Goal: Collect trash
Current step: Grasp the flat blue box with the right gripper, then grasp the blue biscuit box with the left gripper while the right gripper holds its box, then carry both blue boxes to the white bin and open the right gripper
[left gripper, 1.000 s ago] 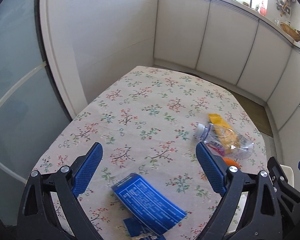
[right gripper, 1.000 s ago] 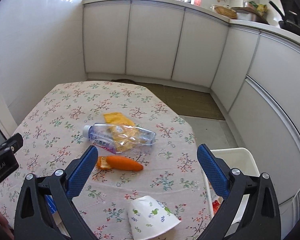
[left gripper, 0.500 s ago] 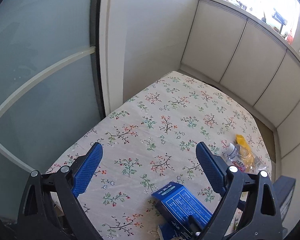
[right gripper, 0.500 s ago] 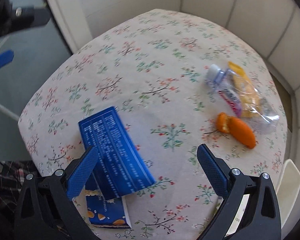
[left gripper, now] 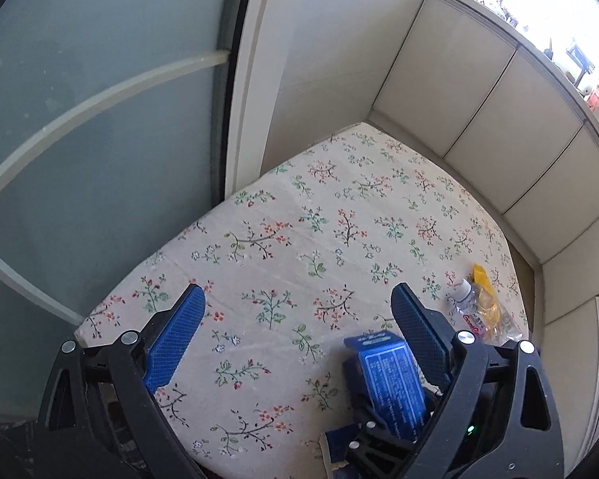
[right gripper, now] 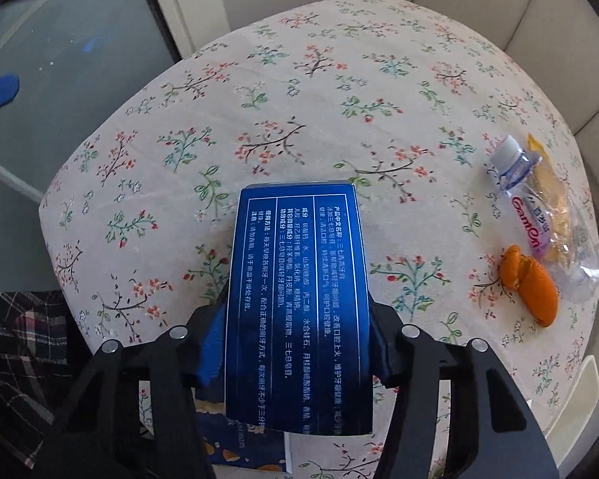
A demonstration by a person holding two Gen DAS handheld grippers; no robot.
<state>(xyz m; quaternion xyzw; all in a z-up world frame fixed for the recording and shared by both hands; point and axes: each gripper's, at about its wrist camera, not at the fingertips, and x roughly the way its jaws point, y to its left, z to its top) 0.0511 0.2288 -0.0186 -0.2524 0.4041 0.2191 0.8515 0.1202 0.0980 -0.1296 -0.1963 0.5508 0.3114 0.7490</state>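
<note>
A dark blue carton with white print [right gripper: 299, 303] sits between the fingers of my right gripper [right gripper: 295, 319], just above the flowered tablecloth [right gripper: 319, 92]. The jaws are closing and both pads touch the carton's long sides. In the left wrist view the same carton [left gripper: 391, 379] shows at the lower right, with the right gripper's black frame below it. My left gripper [left gripper: 297, 319] hangs open over bare cloth, nothing between its fingers. A crushed clear bottle [right gripper: 539, 215] holding a yellow wrapper and a piece of orange peel [right gripper: 531, 283] lie at the right.
A blue snack wrapper [right gripper: 243, 447] lies on the cloth under the carton. A white bin's rim [right gripper: 575, 391] shows off the table's right edge. Plaid cloth [right gripper: 16, 343] is at the left edge. A frosted glass door [left gripper: 80, 119] and white cabinets [left gripper: 499, 99] surround the table.
My right gripper swung left from the cup and peel, dropped over the blue carton and narrowed its jaws onto it. The left gripper slid left, leaving the carton at its right finger.
</note>
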